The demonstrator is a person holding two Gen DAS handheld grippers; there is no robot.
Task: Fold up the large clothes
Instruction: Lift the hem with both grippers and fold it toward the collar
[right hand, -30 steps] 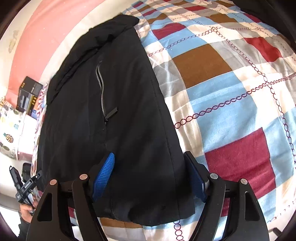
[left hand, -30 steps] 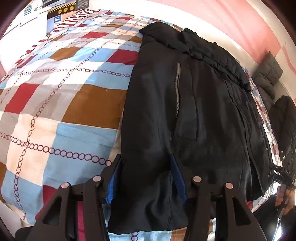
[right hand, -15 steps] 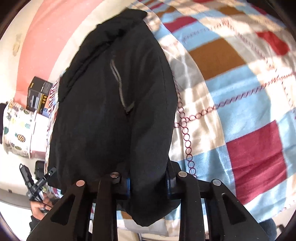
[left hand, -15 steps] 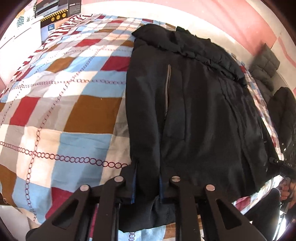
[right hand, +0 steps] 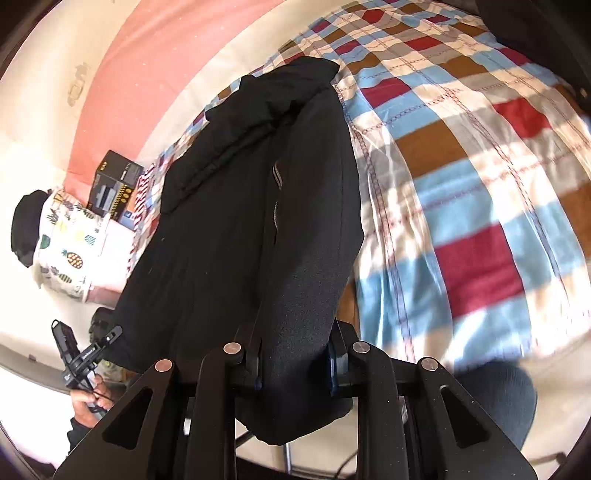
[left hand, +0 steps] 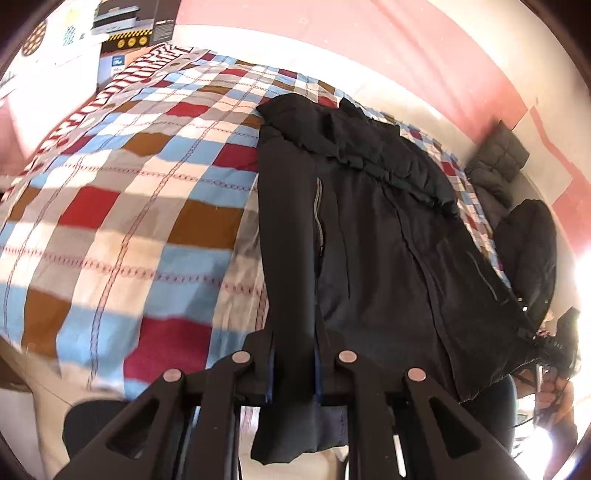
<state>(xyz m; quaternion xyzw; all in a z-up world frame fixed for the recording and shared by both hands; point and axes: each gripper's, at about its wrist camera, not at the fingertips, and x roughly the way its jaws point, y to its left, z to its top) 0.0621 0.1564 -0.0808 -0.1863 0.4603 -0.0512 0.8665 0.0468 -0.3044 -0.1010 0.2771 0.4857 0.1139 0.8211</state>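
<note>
A large black jacket [left hand: 369, 240] lies lengthwise on a checked bedspread [left hand: 129, 221], collar at the far end near the wall. My left gripper [left hand: 293, 369] is shut on the jacket's near hem at its left side and holds it lifted off the bed. In the right wrist view the same jacket [right hand: 240, 221] stretches away from me. My right gripper [right hand: 295, 365] is shut on a thick fold of its near hem at the right side, also raised. The hem hangs below both sets of fingers.
Boxes [left hand: 133, 29] stand by the wall beyond the bed's far left corner. A second dark padded coat [left hand: 528, 243] and a grey quilted item [left hand: 498, 162] lie at the bed's right side. A pineapple-print pillow [right hand: 70, 240] and a box [right hand: 114, 184] show in the right wrist view.
Both grippers closed on the jacket's near hem and have lifted it up off the bed, pulling back toward me; more of the wall and room shows now.
</note>
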